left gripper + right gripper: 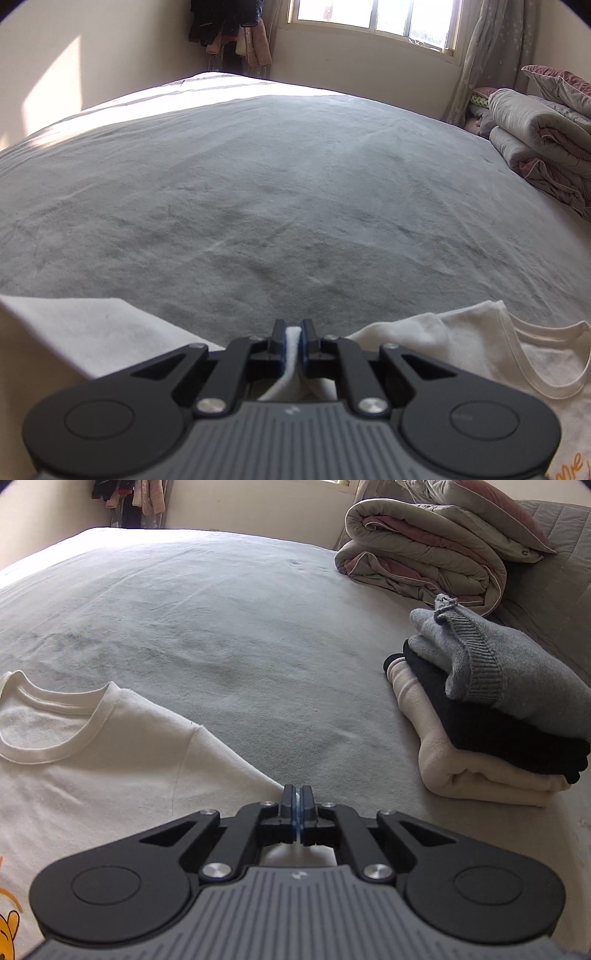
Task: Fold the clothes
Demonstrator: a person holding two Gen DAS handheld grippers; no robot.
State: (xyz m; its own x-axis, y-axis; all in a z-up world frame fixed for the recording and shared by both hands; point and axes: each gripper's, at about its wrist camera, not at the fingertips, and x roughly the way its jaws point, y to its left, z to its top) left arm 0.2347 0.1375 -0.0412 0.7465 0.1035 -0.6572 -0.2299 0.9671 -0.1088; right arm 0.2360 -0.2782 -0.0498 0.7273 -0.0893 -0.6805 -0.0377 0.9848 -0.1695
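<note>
A white sweatshirt (110, 768) lies face up near the front edge of the bed (229, 635), its round neckline toward the far side and a yellow cartoon print showing at the near left of the right wrist view. The left gripper (294, 338) has its jaws nearly together on a pinch of white cloth – a fold of it stands up between the pads, and this looks like the shoulder or sleeve on that side, with the neckline just to the right of it. The right gripper (296, 805) has its jaws drawn almost fully shut over the outer edge of the other shoulder or sleeve, where the fabric tapers to a point; only a sliver of white shows between them.

So each hand holds one side of the garment, with the collar between them. The body of the sweatshirt runs back from the jaws toward the person, its long axis roughly in line with both grippers, and open grey bed lies ahead. I would judge the coming move turns on that: either both sides are lifted and carried together, or each sleeve is brought inward across the chest.

To the right, well apart from the sweatshirt, sits a stack of folded clothes (491, 716) – grey on black on cream – and beyond it a rolled quilt (424, 554)
</note>
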